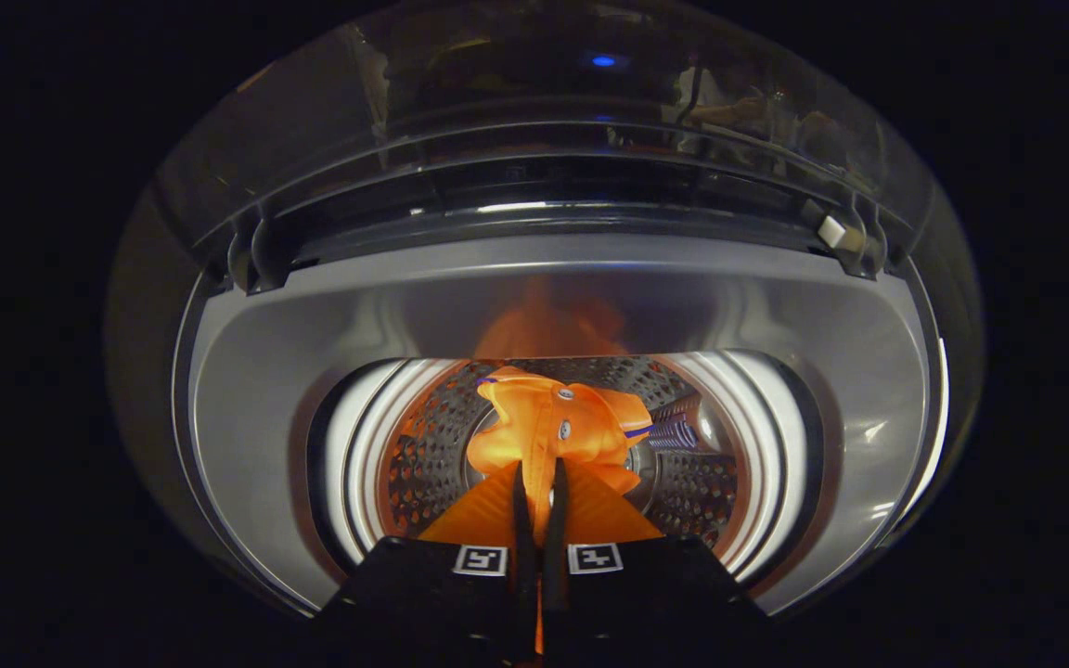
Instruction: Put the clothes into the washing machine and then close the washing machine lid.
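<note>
While you hold the load over the opening, these are the things to watch.

Gripper: your gripper (pixel 539 482) has its 2 fingers pinched nearly together on a fold of the cloth (pixel 553 427), so it is clamped on the garment, not empty.

Cloth: it bunches just ahead of the fingertips, hanging in the mouth of the drum (pixel 692 482); I cannot tell whether any of it touches the perforated wall.

Lid: the lid (pixel 534 121) stands open beyond the drum, above the grey rim (pixel 247 408).

Stage: my judgement is that the drop has not yet happened and the lid step is untouched.

Risk 1: if you let go while part of the cloth lies over the rim, a trailing edge may hang outside and get caught when the lid comes down.

Risk 2: the pinch takes only a thin fold, so a jerk could pull it free too soon.

Risk 3: opening the fingers only slightly may leave fabric snagged on a pad, and you would lift it back out as you withdraw.

Risk 4: going too deep could knock the fingers against the drum.
</note>
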`<state>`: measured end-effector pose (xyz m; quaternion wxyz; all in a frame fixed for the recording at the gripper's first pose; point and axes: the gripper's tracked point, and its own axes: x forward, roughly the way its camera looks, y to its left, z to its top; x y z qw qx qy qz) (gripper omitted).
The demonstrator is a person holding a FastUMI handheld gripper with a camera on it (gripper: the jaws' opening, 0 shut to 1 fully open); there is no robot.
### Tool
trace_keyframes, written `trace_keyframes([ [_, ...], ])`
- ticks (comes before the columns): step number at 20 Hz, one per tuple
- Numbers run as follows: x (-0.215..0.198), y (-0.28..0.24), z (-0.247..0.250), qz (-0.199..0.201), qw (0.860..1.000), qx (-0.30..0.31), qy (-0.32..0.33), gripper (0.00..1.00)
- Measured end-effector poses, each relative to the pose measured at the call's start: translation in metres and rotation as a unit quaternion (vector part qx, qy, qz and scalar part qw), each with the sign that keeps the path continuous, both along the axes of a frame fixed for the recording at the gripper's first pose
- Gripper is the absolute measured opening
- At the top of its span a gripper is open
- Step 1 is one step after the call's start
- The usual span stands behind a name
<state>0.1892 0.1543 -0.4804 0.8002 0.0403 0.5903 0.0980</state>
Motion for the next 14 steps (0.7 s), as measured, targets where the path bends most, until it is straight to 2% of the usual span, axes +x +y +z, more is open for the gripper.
trace_keyframes([
  [2,-0.003,-0.005,0.002,0.007,1.000,-0.012,0.004,0.19],
  [8,-0.011,-0.006,0.000,0.002,1.000,-0.008,0.014,0.98],
  [14,-0.010,-0.004,0.010,-0.002,1.000,0.001,-0.008,0.99],
])
